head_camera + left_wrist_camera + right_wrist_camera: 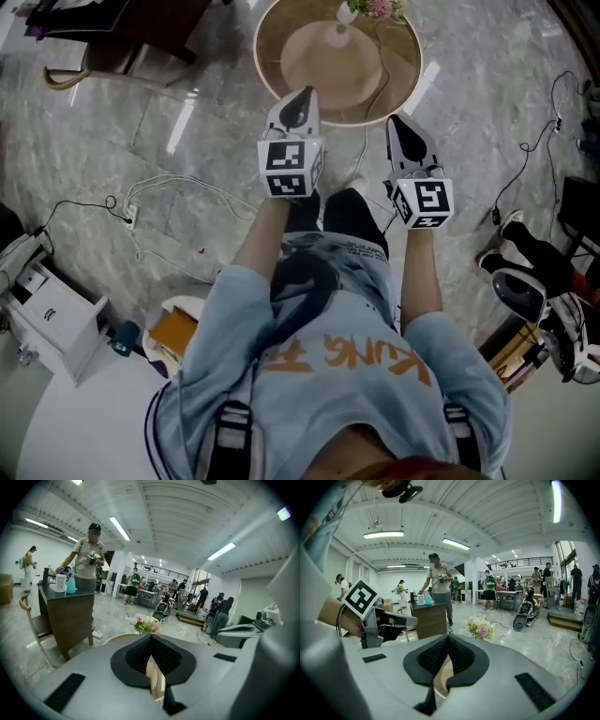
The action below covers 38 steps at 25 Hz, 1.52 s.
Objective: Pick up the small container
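The left tool (302,97) and right tool (395,121) overlap the cut-off table (272,47).

In the head view, a round table (277,66) stood at the upper middle of the frame, with flowers (377,7) on its far side. The left gripper (300,101) and right gripper (403,129) were side by side at its near rim. Cables (178,183) lay on the floor at left, and a cabinet (56,323) stood at lower left.

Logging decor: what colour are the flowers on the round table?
The flowers are pink and white, clearest in the right gripper view.
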Each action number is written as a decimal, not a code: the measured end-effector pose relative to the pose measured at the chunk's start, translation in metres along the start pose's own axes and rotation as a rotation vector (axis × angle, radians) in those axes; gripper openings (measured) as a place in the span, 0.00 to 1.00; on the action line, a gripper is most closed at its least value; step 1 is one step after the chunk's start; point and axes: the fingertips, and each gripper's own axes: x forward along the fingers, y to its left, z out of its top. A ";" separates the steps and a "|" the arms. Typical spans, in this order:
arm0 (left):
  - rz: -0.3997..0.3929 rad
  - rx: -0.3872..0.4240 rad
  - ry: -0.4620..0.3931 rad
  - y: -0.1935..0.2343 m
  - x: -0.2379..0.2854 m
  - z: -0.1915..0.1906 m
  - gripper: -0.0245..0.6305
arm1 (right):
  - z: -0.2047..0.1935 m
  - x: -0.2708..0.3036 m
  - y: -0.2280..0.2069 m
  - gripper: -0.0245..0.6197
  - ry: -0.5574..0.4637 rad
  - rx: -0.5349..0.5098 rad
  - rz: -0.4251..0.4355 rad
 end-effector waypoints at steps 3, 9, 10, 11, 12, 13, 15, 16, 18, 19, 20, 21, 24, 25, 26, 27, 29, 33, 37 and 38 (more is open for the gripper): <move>-0.007 0.014 0.030 0.006 0.012 -0.017 0.07 | -0.026 0.016 -0.005 0.06 0.039 0.016 0.020; 0.092 -0.063 0.074 0.049 0.054 -0.073 0.07 | -0.097 0.071 -0.006 0.06 0.127 0.050 0.069; 0.103 -0.078 0.077 0.052 0.062 -0.084 0.07 | -0.108 0.079 -0.009 0.06 0.143 0.049 0.077; 0.108 -0.084 0.075 0.056 0.073 -0.091 0.07 | -0.117 0.091 -0.014 0.06 0.153 0.048 0.082; 0.106 -0.075 0.074 0.060 0.085 -0.098 0.07 | -0.124 0.103 -0.019 0.06 0.156 0.050 0.081; 0.099 -0.057 0.080 0.063 0.096 -0.106 0.07 | -0.132 0.112 -0.022 0.06 0.158 0.060 0.078; 0.086 -0.035 0.107 0.059 0.105 -0.128 0.07 | -0.150 0.116 -0.027 0.06 0.165 0.089 0.080; 0.082 -0.035 0.117 0.053 0.107 -0.138 0.07 | -0.159 0.115 -0.032 0.06 0.167 0.113 0.080; 0.076 -0.028 0.121 0.047 0.115 -0.151 0.07 | -0.167 0.124 -0.052 0.06 0.136 0.191 0.040; 0.075 -0.019 0.119 0.047 0.122 -0.157 0.07 | -0.168 0.134 -0.063 0.06 0.105 0.235 0.007; 0.074 -0.013 0.119 0.049 0.130 -0.164 0.07 | -0.172 0.144 -0.071 0.06 0.076 0.272 -0.021; 0.073 -0.011 0.124 0.050 0.137 -0.175 0.07 | -0.178 0.153 -0.074 0.06 0.056 0.299 -0.037; 0.070 -0.002 0.153 0.053 0.152 -0.206 0.07 | -0.203 0.178 -0.066 0.06 0.045 0.308 -0.002; 0.069 0.008 0.156 0.057 0.159 -0.211 0.07 | -0.210 0.190 -0.063 0.06 0.046 0.292 0.023; 0.067 0.018 0.154 0.061 0.168 -0.214 0.07 | -0.216 0.203 -0.062 0.06 0.048 0.274 0.044; 0.064 0.027 0.151 0.065 0.177 -0.216 0.07 | -0.223 0.215 -0.063 0.06 0.049 0.259 0.060; 0.056 0.035 0.148 0.070 0.192 -0.221 0.07 | -0.235 0.235 -0.068 0.06 0.049 0.235 0.075; 0.052 0.042 0.158 0.074 0.205 -0.230 0.07 | -0.257 0.261 -0.077 0.06 0.066 0.164 0.087; 0.049 0.051 0.173 0.074 0.206 -0.232 0.07 | -0.277 0.285 -0.087 0.06 0.111 0.073 0.113; 0.051 0.052 0.178 0.074 0.208 -0.234 0.07 | -0.278 0.292 -0.091 0.07 0.113 0.062 0.118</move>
